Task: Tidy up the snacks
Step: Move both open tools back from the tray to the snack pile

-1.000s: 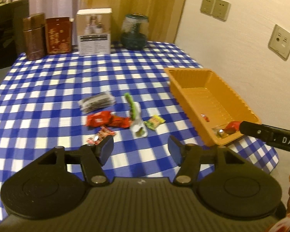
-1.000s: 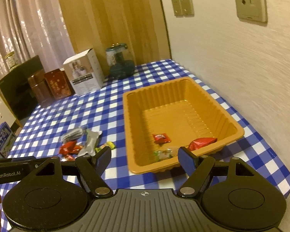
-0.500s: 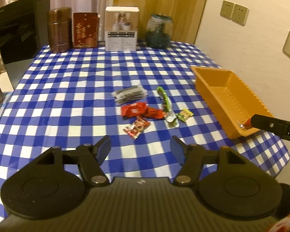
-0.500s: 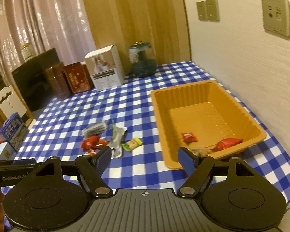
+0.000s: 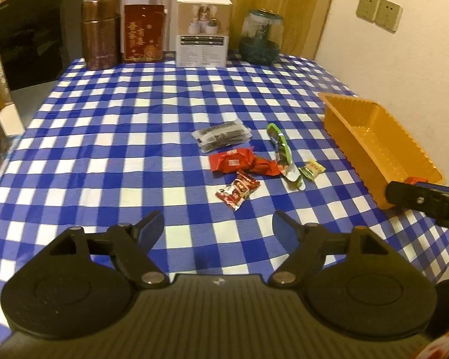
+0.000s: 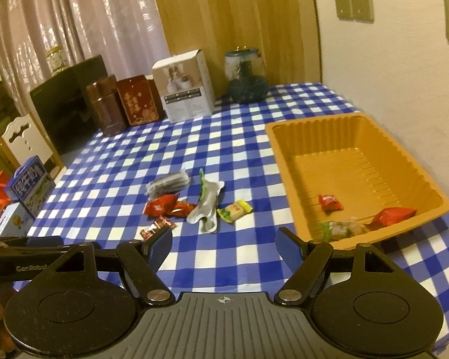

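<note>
Several snack packets lie mid-table on the blue checked cloth: a dark packet point(image 5: 221, 135), a red packet point(image 5: 233, 163), a small red-white packet point(image 5: 238, 194), a green-silver packet point(image 5: 284, 155) and a small green-yellow packet point(image 5: 312, 170). An orange tray point(image 6: 314, 137) at the right holds a small red packet point(image 6: 330, 202), a red packet point(image 6: 393, 214) and a pale packet point(image 6: 339, 229). My left gripper point(image 5: 219, 226) is open and empty above the table's near edge. My right gripper point(image 6: 224, 243) is open and empty, near the tray's front corner.
At the table's back stand a brown tin point(image 5: 100, 46), a red tin point(image 5: 143, 36), a white box point(image 5: 203, 33) and a glass jar point(image 5: 262, 37). A wall with sockets runs along the right. Boxes point(image 6: 30, 185) and a chair sit left of the table.
Both grippers have pulled back and up from the table, so the snacks and tray look farther away. Both stay open and empty. The snacks have not moved.
</note>
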Available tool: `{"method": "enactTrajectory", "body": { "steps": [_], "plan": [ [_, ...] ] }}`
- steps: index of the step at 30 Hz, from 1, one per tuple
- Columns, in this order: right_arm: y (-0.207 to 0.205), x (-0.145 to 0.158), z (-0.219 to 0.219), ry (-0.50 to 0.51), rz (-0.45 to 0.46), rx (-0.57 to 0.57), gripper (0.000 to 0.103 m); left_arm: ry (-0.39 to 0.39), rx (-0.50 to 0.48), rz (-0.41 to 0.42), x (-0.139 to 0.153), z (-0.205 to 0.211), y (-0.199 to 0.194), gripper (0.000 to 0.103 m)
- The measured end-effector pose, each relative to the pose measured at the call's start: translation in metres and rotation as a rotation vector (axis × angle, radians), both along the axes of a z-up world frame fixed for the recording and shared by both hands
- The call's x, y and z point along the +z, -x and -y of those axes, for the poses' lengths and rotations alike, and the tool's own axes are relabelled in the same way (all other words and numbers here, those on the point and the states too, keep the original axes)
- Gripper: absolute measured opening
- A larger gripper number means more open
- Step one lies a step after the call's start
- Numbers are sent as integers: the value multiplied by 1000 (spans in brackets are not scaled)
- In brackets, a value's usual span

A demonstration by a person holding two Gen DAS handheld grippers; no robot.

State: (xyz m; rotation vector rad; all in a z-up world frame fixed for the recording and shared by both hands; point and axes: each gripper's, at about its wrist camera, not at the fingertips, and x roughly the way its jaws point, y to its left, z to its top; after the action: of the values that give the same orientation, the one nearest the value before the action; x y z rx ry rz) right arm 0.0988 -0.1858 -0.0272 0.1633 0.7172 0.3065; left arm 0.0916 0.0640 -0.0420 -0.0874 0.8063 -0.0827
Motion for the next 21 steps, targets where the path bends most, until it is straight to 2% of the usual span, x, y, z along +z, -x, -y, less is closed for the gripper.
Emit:
{"method": "enactTrajectory", "body": {
  "steps": [8,16,21],
  "plan": [
    [-17,-22,-18,16,-18,21,76,-47,-81,2,-22,-3,-22,76],
    [-38,-47,-28,30,-50,6,75,-38,-166,7,-40,-2,-51,67],
    [-51,-58,-30,31,-60,-15,75,-41,-214,-10,-55,2,-70,53]
  ]
}}
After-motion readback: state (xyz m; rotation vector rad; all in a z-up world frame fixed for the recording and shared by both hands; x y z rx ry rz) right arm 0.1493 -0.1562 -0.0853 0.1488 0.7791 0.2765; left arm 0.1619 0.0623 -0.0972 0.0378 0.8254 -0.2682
